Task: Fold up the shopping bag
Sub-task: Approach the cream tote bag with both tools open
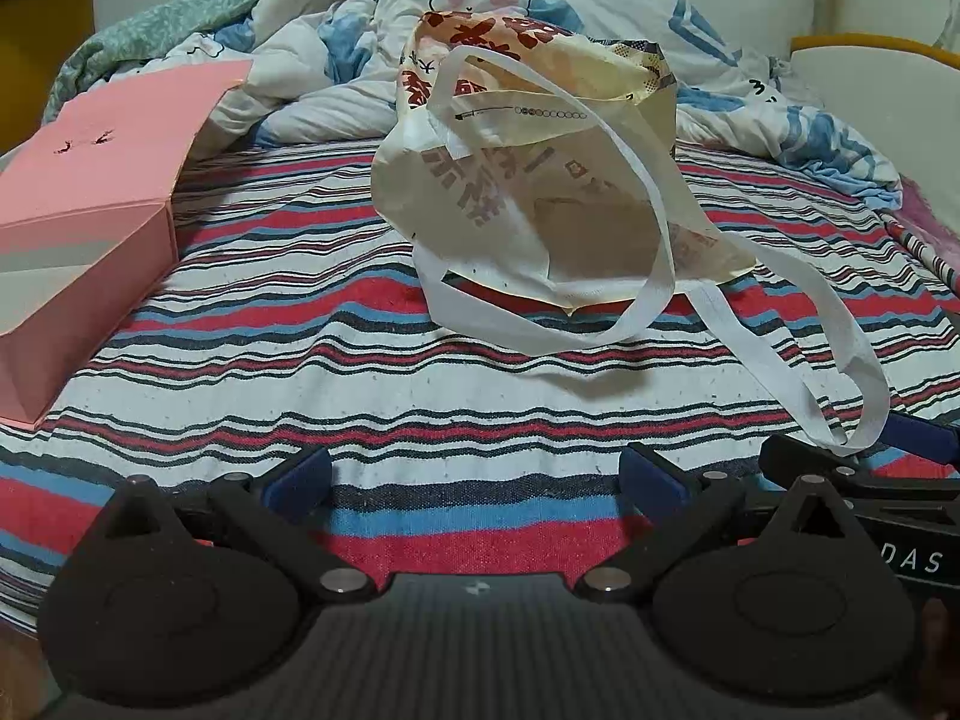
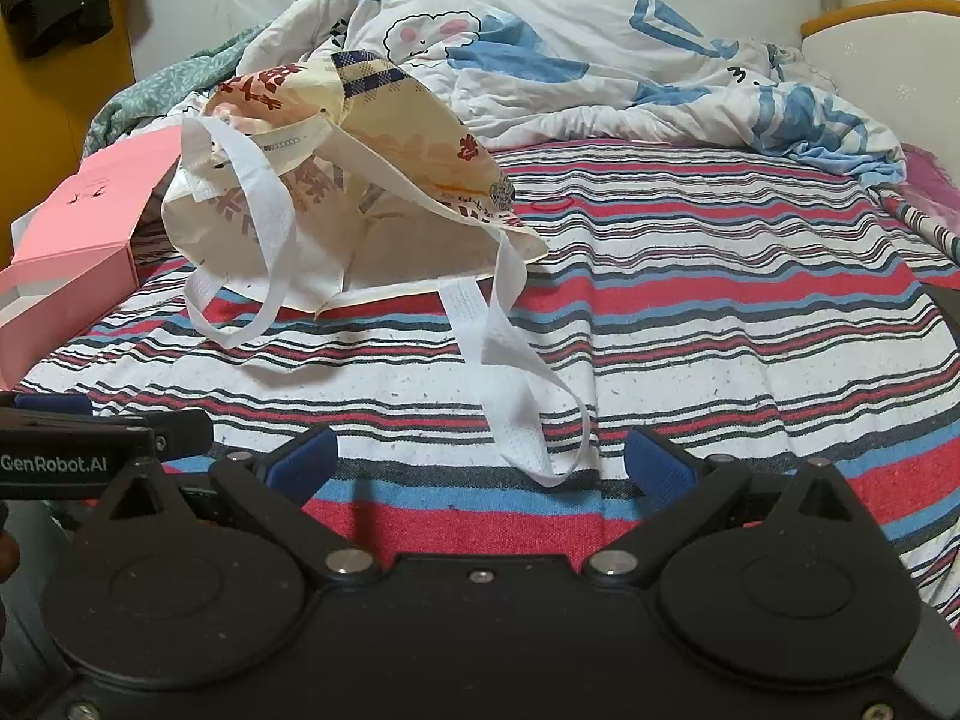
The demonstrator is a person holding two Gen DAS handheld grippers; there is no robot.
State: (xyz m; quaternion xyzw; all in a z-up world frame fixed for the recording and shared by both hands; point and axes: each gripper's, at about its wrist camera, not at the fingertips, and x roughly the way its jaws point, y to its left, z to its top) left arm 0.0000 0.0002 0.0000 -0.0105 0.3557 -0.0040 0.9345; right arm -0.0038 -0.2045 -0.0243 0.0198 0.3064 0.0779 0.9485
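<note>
A cream shopping bag (image 1: pixel 540 180) with red lettering and white strap handles lies crumpled and open on the striped bedsheet (image 1: pixel 360 390), mouth facing me. One white handle (image 1: pixel 840 396) trails toward the near right. In the right wrist view the bag (image 2: pixel 372 180) sits at upper left, and a handle (image 2: pixel 516 408) reaches down between my fingers. My left gripper (image 1: pixel 477 477) is open and empty, low over the sheet in front of the bag. My right gripper (image 2: pixel 480 468) is open, with the handle's loop end lying between its fingertips, not clamped.
A pink box (image 1: pixel 84 204) stands open at the left of the bed. A rumpled white and blue duvet (image 1: pixel 600 12) is piled behind the bag. A white headboard (image 2: pixel 888 60) is at the far right. The right gripper's body (image 1: pixel 870 480) shows at the left view's right edge.
</note>
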